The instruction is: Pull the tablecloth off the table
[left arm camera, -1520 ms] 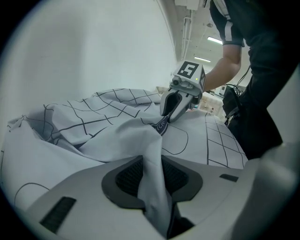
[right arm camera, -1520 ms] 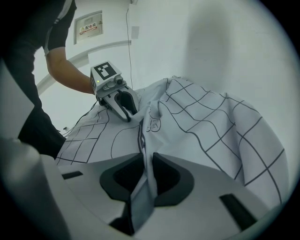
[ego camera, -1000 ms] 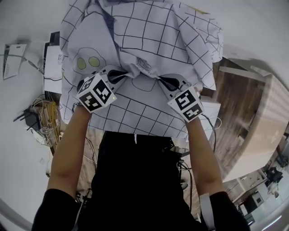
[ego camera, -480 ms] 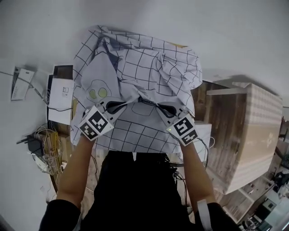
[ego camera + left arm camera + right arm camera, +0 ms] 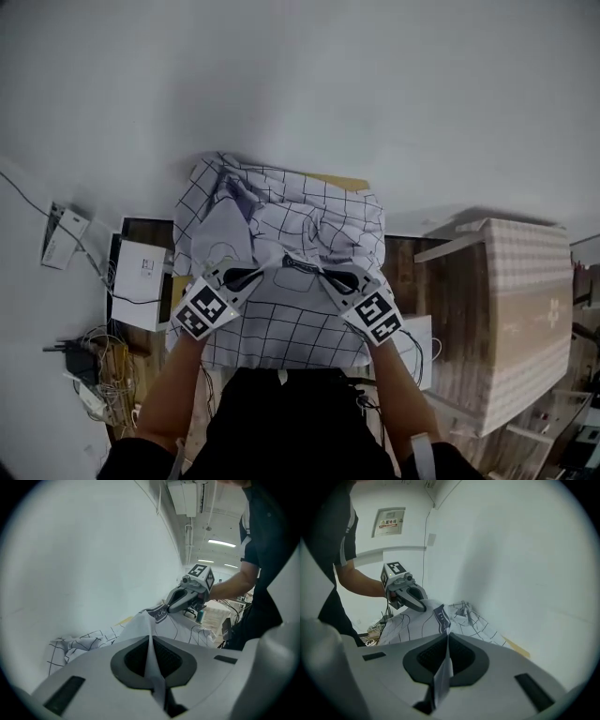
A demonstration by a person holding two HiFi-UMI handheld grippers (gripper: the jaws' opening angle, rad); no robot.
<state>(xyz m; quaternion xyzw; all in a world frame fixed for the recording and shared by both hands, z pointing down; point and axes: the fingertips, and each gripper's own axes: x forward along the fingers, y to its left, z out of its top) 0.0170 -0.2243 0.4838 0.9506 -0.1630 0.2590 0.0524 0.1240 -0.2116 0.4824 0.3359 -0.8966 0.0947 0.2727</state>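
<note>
- Fingers (image 5: 129,660) of the left gripper (image 5: 151,662) are clenched on a thin upright fold of the tablecloth (image 5: 140,626) in the left gripper view. Beyond them the right gripper (image 5: 171,606) pinches the same white, black-gridded cloth.
- In the right gripper view, that gripper's own fingers (image 5: 465,660) likewise press together on a fold of the cloth. The rest is heaped toward the wall (image 5: 525,564), and a tan strip of the table (image 5: 518,648) shows bare at its far edge.
- In the head view, both grippers hold the cloth's near part raised, close side by side. The cloth lies bunched over the table against the wall, and its lower part drapes past the table's near edge.
</note>
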